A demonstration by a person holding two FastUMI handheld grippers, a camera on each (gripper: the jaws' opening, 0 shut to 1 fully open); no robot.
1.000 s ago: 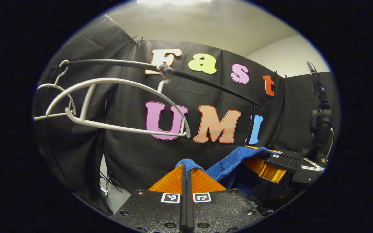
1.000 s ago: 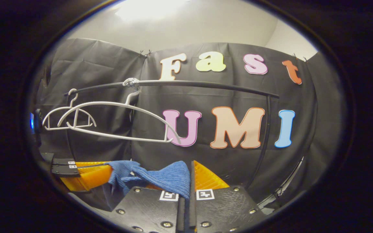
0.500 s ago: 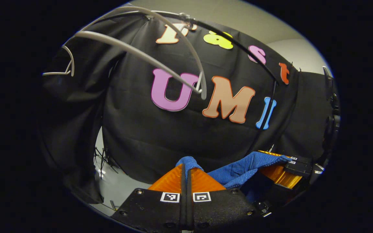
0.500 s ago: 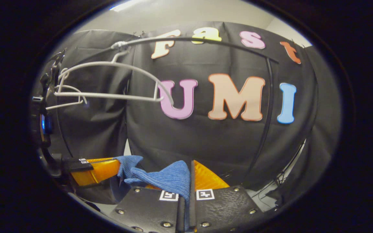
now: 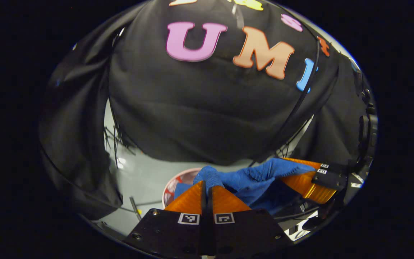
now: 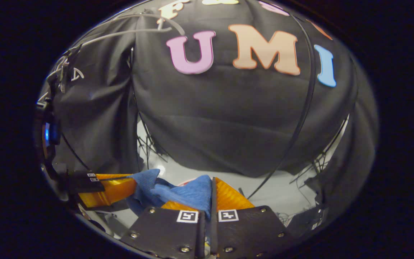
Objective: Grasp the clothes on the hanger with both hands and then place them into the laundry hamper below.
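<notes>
My left gripper [image 5: 207, 187] has its fingers clenched on one end of the blue cloth [image 5: 250, 178], and my right gripper [image 6: 212, 187] pinches the other end [image 6: 189, 192], the fabric sagging between them. Below it, on the grey floor [image 5: 142, 180], a round hamper's rim [image 5: 173, 181] peeks out, partly hidden by the cloth. White hangers [image 6: 120, 30] hang high up on the black rail [image 6: 309, 82].
</notes>
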